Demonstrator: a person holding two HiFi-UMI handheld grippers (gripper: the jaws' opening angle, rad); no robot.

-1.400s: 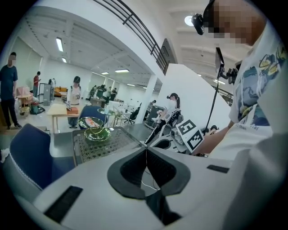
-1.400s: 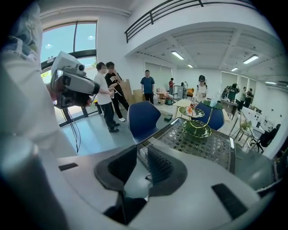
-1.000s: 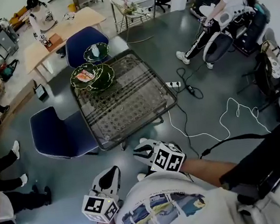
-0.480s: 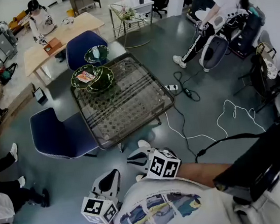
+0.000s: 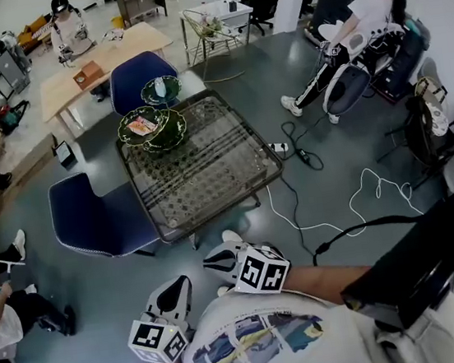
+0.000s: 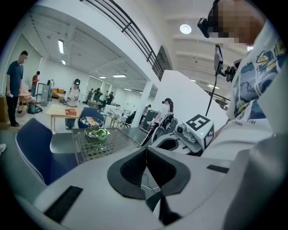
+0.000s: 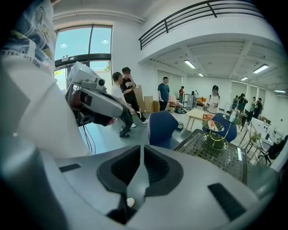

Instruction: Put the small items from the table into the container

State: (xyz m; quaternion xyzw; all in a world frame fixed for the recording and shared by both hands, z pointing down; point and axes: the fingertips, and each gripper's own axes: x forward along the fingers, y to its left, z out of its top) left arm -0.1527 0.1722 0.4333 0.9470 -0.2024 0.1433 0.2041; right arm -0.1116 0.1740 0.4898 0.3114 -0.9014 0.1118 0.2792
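Across the grey floor, well short of the table, the person stood with both tools drawn in against the shirt. Over the last second little shifted in the head view. The right gripper slid slightly down and left in the frame, the left gripper barely moved, and the table kept about the same place and size, so no real approach showed.

Fingers: the left pair was pressed together, with nothing between. The right pair had just been closing and now met at the tips, also on nothing.

Task's things: green leaf dishes stood at the table's far left corner. A small orange-and-white packet lay in one low dish and a pale item in the higher one. I could make out no loose small thing on the mesh top, though at this range that was not certain.

Reading: both tools were empty and out of reach of the table. If the dishes are the container, the items already lay where the task wants them. If another container is meant, none was visible, and the items sat waiting in the dishes. The closing right jaws settled neither reading. A blue chair stood at the table's near left side.
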